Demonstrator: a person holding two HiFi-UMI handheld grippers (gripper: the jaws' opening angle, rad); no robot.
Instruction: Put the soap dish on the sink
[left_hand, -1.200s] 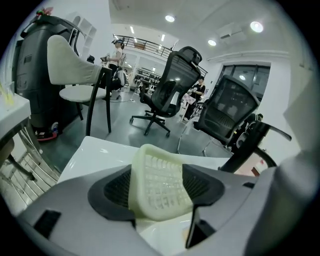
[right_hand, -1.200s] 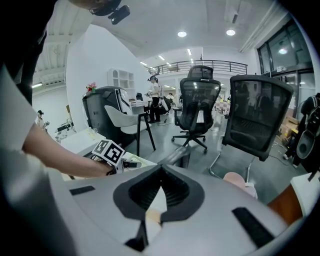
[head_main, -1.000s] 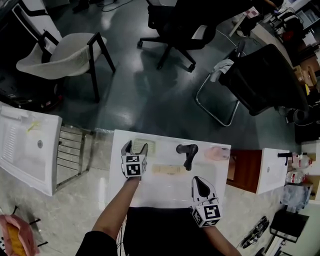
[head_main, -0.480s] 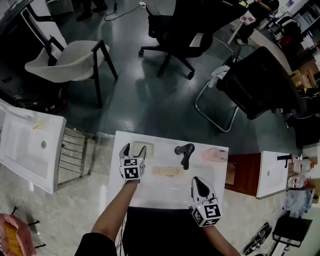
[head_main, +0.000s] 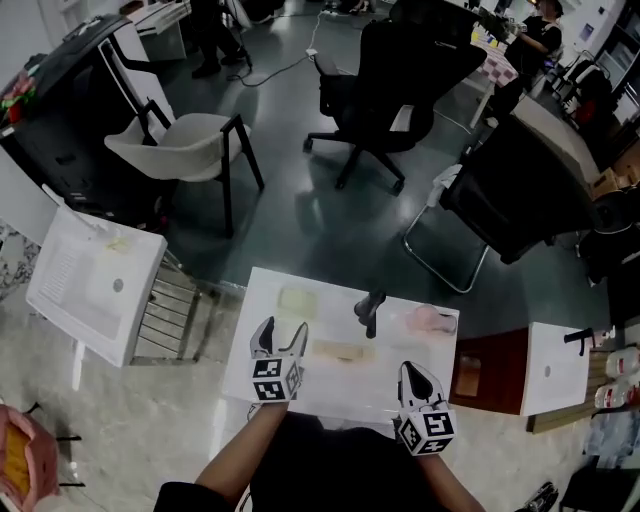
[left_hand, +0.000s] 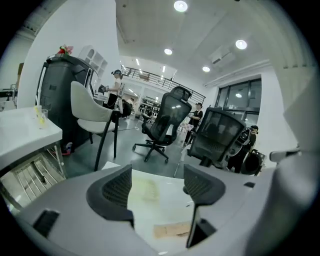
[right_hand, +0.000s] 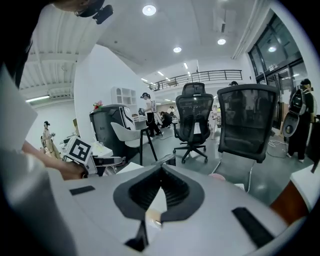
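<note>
A pale green soap dish lies on the far left part of the white sink top, left of the black faucet. My left gripper hovers just nearer than the dish, open, with nothing between its fingers. In the left gripper view the soap dish shows on the white top beyond the open gripper, apart from both jaws. A tan flat piece lies mid-sink. My right gripper is shut and empty at the near right; its view shows the right gripper with jaws pressed together.
A pink object sits at the sink's far right corner. Another white sink and a metal rack stand to the left, a brown cabinet to the right. A white chair and black office chairs stand beyond.
My left gripper, still open, has drawn back toward me from beside the soap dish, which stays on the sink top. The right gripper stays shut. The head view has tilted up.
</note>
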